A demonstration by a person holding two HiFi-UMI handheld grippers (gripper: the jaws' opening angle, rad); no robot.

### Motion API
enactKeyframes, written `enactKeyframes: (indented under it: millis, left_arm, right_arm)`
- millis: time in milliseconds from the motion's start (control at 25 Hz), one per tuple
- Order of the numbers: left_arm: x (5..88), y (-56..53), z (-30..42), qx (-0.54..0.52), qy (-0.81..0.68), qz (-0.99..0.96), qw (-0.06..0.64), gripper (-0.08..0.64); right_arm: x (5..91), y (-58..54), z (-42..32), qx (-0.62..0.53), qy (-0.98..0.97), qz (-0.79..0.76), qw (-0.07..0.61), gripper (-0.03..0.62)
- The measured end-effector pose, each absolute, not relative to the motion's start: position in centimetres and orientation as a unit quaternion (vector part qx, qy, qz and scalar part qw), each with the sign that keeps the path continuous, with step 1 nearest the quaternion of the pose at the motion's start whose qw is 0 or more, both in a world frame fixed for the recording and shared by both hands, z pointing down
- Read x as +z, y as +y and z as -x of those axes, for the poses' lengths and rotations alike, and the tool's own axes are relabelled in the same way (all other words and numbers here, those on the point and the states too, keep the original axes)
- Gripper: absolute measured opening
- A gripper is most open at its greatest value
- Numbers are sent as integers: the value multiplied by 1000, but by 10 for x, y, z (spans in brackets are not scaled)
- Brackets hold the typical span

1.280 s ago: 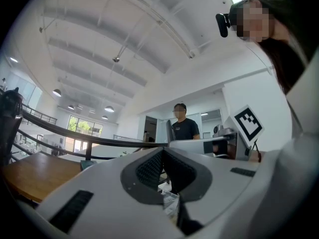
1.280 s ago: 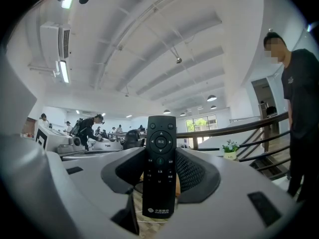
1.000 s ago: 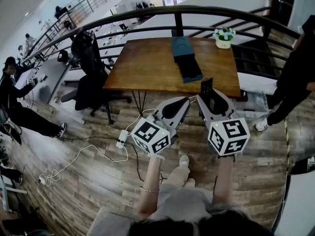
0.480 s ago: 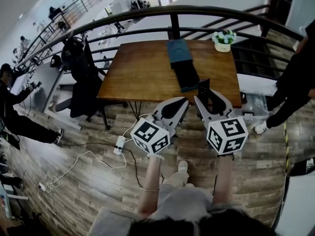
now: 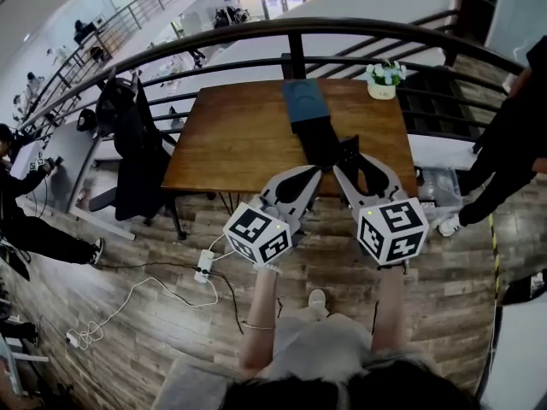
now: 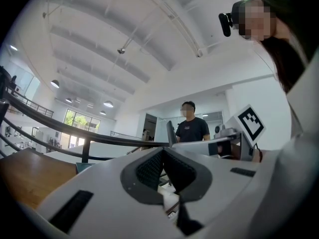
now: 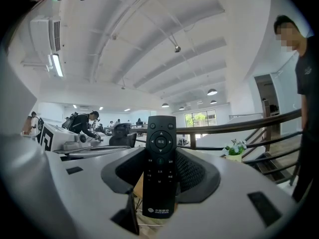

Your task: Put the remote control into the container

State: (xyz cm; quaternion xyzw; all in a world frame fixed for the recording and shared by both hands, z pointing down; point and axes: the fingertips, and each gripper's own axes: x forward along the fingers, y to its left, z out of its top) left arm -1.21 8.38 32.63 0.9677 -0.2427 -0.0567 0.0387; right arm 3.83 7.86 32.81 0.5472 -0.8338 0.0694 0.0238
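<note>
The table (image 5: 239, 135) now sits lower in the head view, so the person has walked closer. The right gripper (image 5: 353, 162) clamps the remote control (image 7: 160, 168) upright. The left gripper (image 5: 301, 176) is closed on nothing. The container (image 5: 304, 102) lies at upper centre, almost within reach.

1. Basically twins: white plastic left hand-held gripper (image 5: 304, 176) and white plastic right hand-held gripper (image 5: 352, 162), dark grey ribbed pads (image 6: 149, 169) inside.
2. Black-and-white square-marker cube (image 5: 256, 233) on each back end.
3. Thin bracelet (image 5: 256, 325), light grey clothing (image 5: 312, 353), pale shoe (image 5: 318, 300).
</note>
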Motion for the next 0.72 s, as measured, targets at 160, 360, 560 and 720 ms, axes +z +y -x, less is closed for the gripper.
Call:
enactKeyframes:
  millis: [160, 360, 560, 720]
  left_arm:
    - [328, 78, 15, -56, -241, -968, 42, 5]
    - [332, 72, 16, -52, -243, -967, 46, 3]
    - [333, 68, 20, -54, -255, -964, 51, 4]
    - [333, 58, 26, -53, -263, -962, 51, 3]
  right_arm:
    - [332, 73, -37, 74, -831, -550, 29, 202]
    - [338, 66, -40, 85, -829, -553, 29, 202]
    - [339, 60, -41, 89, -832, -547, 31, 202]
    - [336, 46, -39, 90, -834, -543, 30, 202]
